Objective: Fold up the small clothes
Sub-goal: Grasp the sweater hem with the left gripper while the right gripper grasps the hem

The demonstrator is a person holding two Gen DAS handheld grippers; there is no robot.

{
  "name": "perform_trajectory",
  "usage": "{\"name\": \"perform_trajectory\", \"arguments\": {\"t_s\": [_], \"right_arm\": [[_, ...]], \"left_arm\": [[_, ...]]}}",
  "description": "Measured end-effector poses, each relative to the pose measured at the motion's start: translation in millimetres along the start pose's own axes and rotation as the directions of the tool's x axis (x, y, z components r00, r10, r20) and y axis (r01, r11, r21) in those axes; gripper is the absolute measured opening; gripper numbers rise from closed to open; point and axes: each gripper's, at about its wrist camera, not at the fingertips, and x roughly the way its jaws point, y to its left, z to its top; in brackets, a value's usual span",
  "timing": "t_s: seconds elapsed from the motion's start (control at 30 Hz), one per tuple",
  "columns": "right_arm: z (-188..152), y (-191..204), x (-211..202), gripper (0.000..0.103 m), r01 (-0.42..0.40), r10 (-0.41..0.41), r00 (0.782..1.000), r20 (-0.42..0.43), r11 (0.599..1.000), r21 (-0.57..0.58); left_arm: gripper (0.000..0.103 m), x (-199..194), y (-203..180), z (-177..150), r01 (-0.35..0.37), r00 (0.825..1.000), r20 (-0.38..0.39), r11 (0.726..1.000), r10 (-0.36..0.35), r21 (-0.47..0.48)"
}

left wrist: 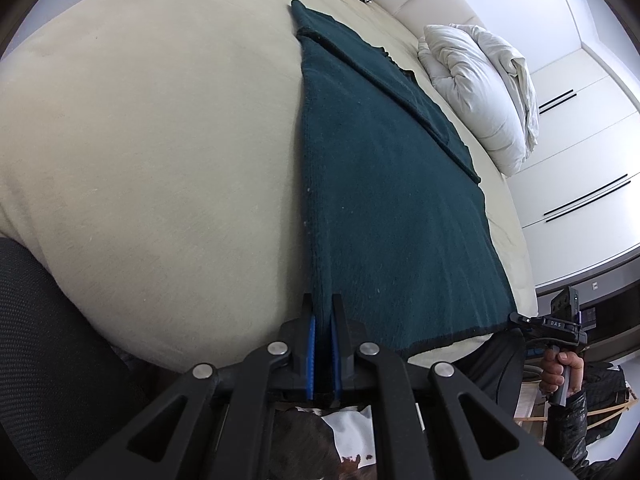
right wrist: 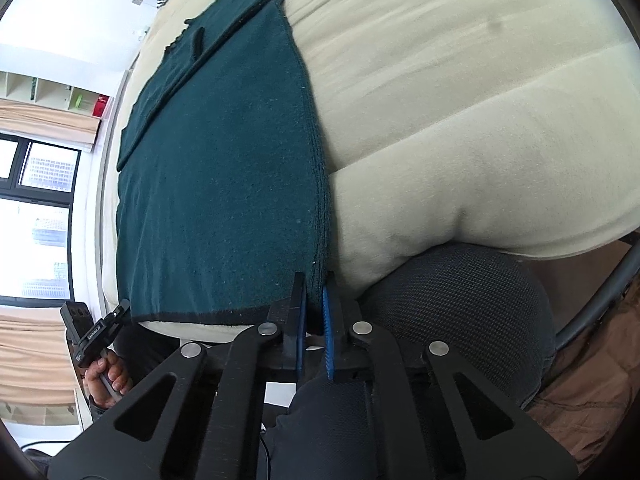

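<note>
Claws tilted down, pinching garment corners.

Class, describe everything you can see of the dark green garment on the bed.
The dark green garment looks like a thick, fuzzy knit with a darker bound hem. It lies flat on the cream bed cover, a narrower folded layer lying across its far end. Its near hem reaches the bed's edge. The left gripper is shut on one near corner, the right gripper on the other.
</note>
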Motion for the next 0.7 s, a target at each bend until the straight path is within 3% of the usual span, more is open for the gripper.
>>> {"name": "perform_trajectory", "arguments": {"t_s": [0.5, 0.7], "right_arm": [[-10, 4, -20, 0.005, -0.060, 0.060, 0.993, 0.100, 0.998, -0.006], [-10, 11, -30, 0.005, -0.103, 0.104, 0.986, 0.130, 0.995, -0.014]], "left_arm": [[0.006, -10, -12, -3, -0.043, 0.999, 0.020, 0.995, 0.042, 0.085], [0.006, -20, -15, 0, 0.017, 0.999, 0.036, 0.998, -0.019, 0.061]]}}
